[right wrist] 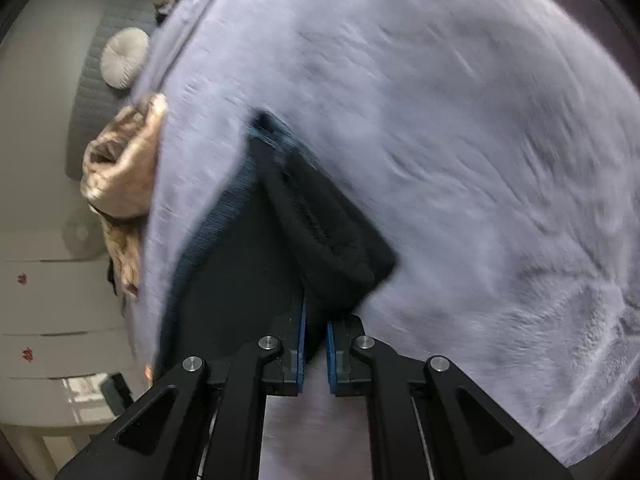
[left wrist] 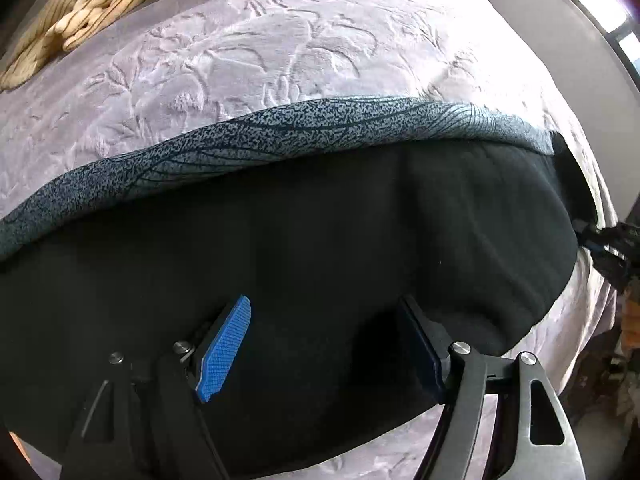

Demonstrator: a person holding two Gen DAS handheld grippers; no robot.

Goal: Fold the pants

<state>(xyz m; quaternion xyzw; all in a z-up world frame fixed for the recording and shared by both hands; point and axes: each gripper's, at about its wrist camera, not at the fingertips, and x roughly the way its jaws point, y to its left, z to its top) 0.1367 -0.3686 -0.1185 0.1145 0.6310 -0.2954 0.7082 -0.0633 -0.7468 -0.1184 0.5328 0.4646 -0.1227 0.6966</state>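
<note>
Black pants (left wrist: 320,248) lie across a lilac plush bedspread (left wrist: 280,52), with a blue-grey speckled patterned side (left wrist: 280,132) along the far edge. My left gripper (left wrist: 324,320) is open just above the black fabric, blue pads apart, holding nothing. In the right wrist view my right gripper (right wrist: 316,320) is shut on the pants' black edge (right wrist: 336,256) near the elastic waistband, and the fabric is lifted and folded over. The right gripper also shows at the right edge of the left wrist view (left wrist: 612,248), pinching the pants' end.
A tan striped blanket (left wrist: 80,8) is bunched at the far left of the bed; it also shows in the right wrist view (right wrist: 124,176). The bed's edge runs along the right (left wrist: 592,240). A round cushion (right wrist: 124,58) sits on a grey headboard, with white drawers (right wrist: 52,300) beyond.
</note>
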